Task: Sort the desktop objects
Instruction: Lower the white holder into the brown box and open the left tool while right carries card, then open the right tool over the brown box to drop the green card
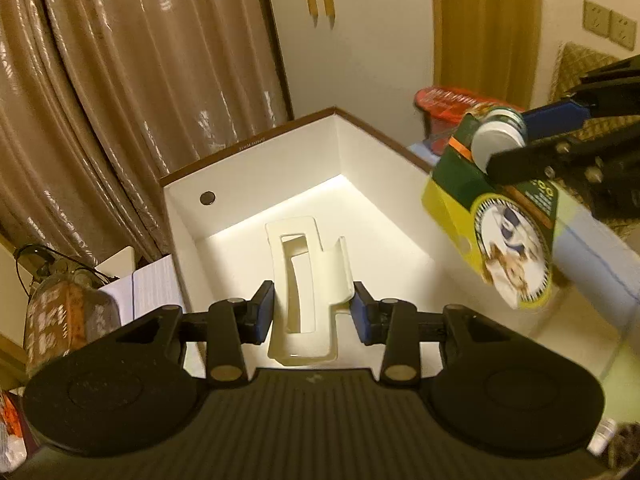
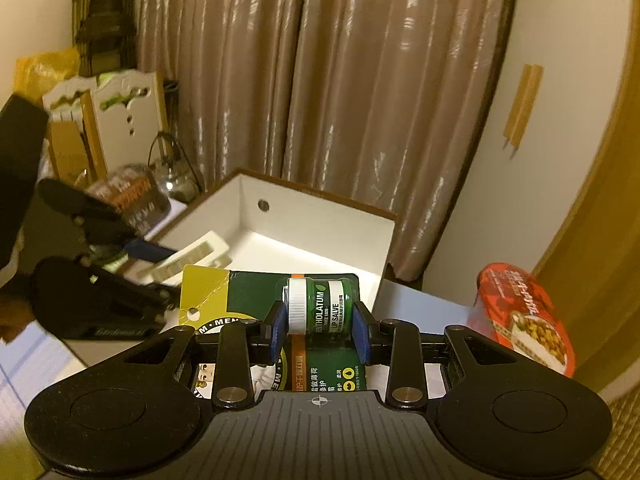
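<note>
Left gripper (image 1: 313,312) jaws pinch light, stiff white plastic holder (image 1: 306,280) over white box (image 1: 256,152); right gripper (image 2: 319,330) jaws pinch lip-salve blister card (image 2: 320,312) by its rigid jar.

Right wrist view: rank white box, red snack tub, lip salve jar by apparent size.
1. white box, largest though farthest.
2. red snack tub.
3. lip salve jar, smallest though nearest, clamped in the right gripper.
Fisheye edge stretch may inflate the tub; order still holds.
</note>
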Action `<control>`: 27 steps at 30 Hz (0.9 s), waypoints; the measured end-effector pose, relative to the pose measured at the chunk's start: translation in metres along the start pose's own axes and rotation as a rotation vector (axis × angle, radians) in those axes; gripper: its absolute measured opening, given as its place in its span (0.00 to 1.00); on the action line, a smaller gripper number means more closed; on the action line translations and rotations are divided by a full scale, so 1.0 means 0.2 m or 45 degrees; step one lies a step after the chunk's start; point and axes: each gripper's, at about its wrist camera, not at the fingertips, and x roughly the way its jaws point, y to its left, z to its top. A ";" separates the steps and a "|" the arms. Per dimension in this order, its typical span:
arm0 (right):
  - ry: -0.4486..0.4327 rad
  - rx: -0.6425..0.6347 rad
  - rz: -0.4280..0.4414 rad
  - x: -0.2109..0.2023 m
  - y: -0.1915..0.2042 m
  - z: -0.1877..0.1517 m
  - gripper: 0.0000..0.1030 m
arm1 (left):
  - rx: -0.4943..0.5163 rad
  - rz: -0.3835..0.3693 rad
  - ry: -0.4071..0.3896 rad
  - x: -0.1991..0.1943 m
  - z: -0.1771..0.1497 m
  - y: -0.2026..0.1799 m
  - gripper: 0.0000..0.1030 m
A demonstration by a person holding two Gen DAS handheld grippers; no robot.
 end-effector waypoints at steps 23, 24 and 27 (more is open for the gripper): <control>0.134 -0.368 0.085 0.34 0.21 -0.09 0.33 | 0.033 0.092 -0.008 0.14 0.08 0.19 0.51; 0.166 -0.380 0.098 0.38 0.23 -0.09 0.33 | 0.028 0.096 -0.020 0.12 0.08 0.21 0.51; 0.232 -0.388 0.122 0.46 0.26 -0.12 0.33 | 0.019 0.114 -0.049 0.05 0.09 0.24 0.53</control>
